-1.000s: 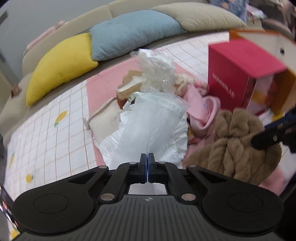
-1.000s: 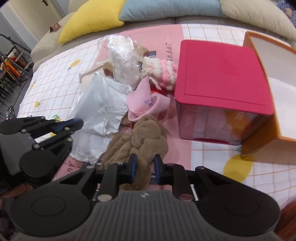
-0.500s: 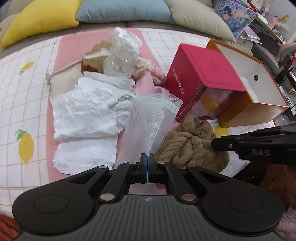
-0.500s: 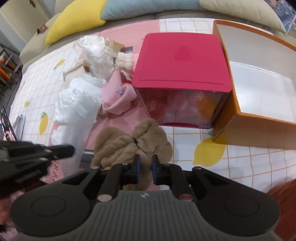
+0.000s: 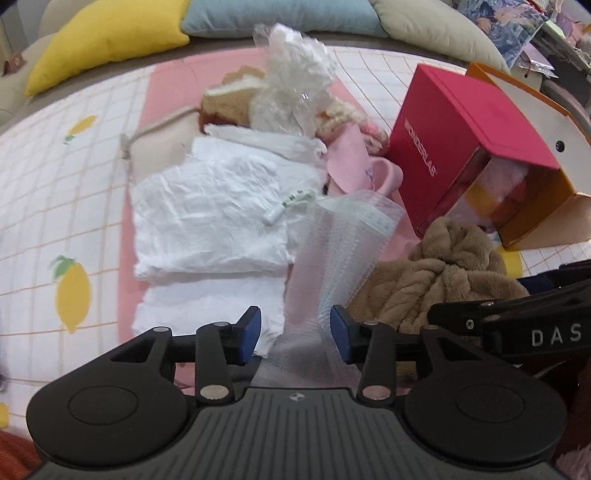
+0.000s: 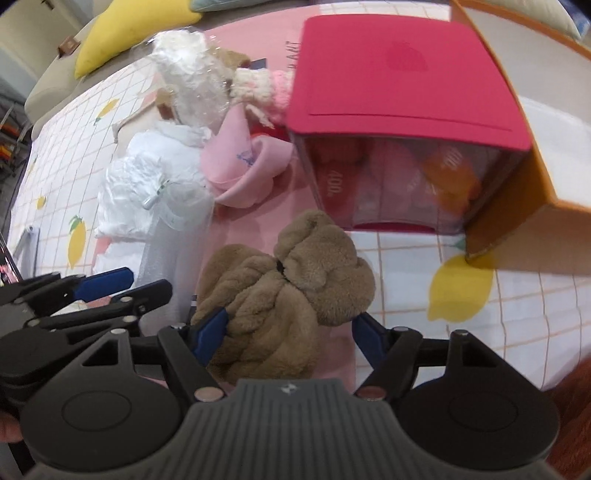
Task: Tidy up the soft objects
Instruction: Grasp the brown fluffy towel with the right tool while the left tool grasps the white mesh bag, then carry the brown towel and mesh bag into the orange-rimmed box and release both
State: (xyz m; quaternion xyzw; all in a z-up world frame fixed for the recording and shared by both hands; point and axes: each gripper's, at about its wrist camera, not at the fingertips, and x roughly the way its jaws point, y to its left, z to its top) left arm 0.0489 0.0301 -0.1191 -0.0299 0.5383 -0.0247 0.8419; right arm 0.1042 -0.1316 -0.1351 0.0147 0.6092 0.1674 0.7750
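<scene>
Brown plush scrunchie: lies on the pink strip of the lemon-print mat, between the blue pads of the right gripper. Its jaws are opening; the left pad brushes the fur, the right pad stands clear, nothing is gripped. Thick twisted fleece, tan, bunched at 1 dark tie near the middle.

White mesh bag: lies flat, its near end between the pads of the left gripper. Those jaws are opening too, both pads apart from the mesh. Fine translucent netting, long and narrow, with a paper label at the far end.

White crinkled garment: folded flat just left of the mesh bag, with a small tag on top.

Pink felt hat: soft, curled brim, beyond the scrunchie.

Clear-wrapped white fluff: glossy film, rumpled.

Red-lidded box: rigid, clear front wall, coloured soft items inside; beside it an open orange box.

Yellow cushion and blue cushion: at the far edge.
</scene>
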